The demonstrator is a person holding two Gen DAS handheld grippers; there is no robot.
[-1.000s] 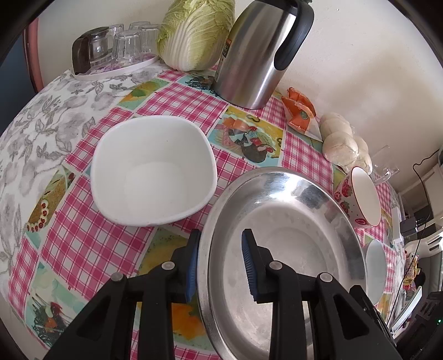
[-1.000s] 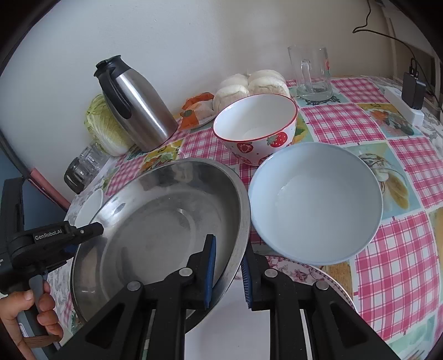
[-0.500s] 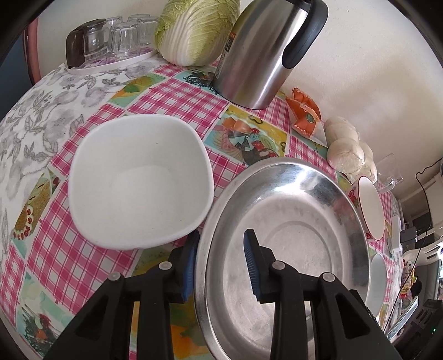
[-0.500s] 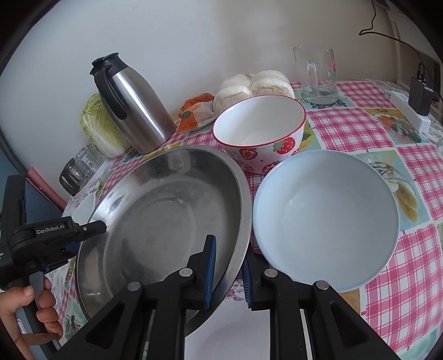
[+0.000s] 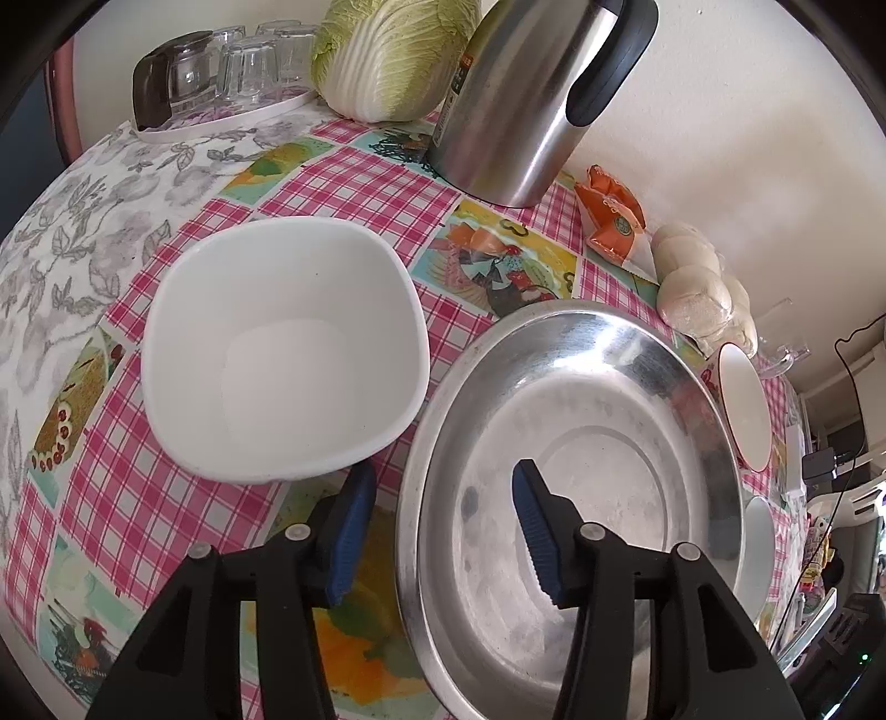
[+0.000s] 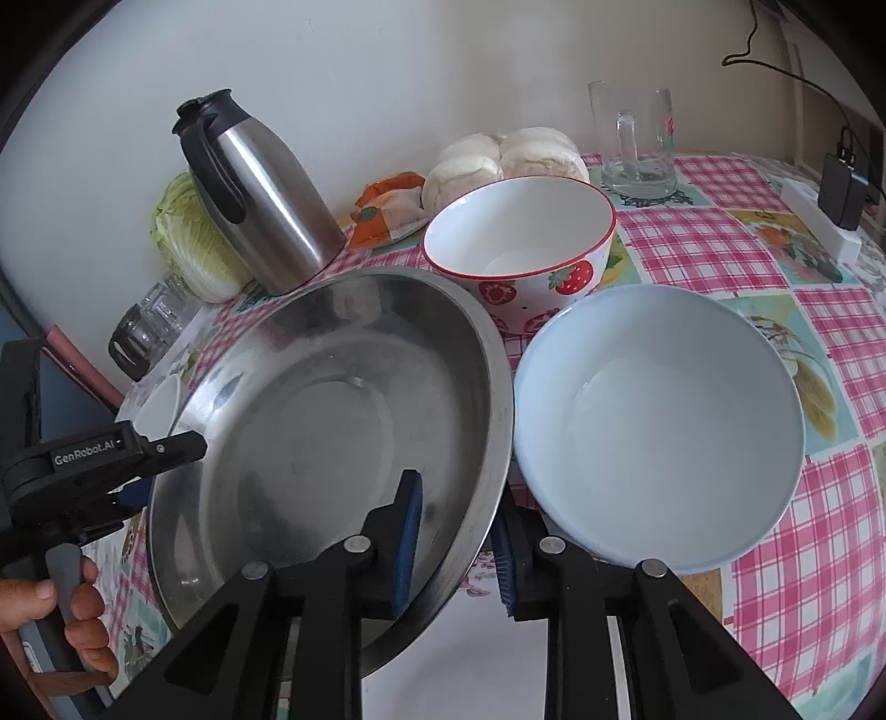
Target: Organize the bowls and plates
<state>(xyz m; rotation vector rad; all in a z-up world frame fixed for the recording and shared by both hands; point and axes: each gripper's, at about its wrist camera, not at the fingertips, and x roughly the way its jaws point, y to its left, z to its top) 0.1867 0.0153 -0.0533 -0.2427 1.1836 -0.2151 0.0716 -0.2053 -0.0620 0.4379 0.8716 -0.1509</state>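
A large steel basin [image 5: 587,443] [image 6: 332,421] is held tilted above the table. My left gripper [image 5: 440,526] straddles its left rim with the jaws wide apart, one finger inside and one outside. My right gripper [image 6: 457,531] is shut on the basin's right rim. A white square bowl [image 5: 282,349] sits on the table left of the basin. A strawberry bowl [image 6: 520,243] and a pale blue bowl [image 6: 659,426] stand to the right. A white plate [image 6: 470,664] lies under my right gripper.
A steel thermos jug [image 5: 531,94] [image 6: 260,194], a cabbage [image 5: 393,50], a tray of glasses [image 5: 221,77], buns [image 6: 498,155], an orange packet [image 5: 609,216] and a glass mug [image 6: 637,144] line the back by the wall. A power adapter [image 6: 844,188] sits at the far right.
My left gripper's jaws have opened wider around the basin's rim. The basin and both grippers have moved toward the white square bowl.
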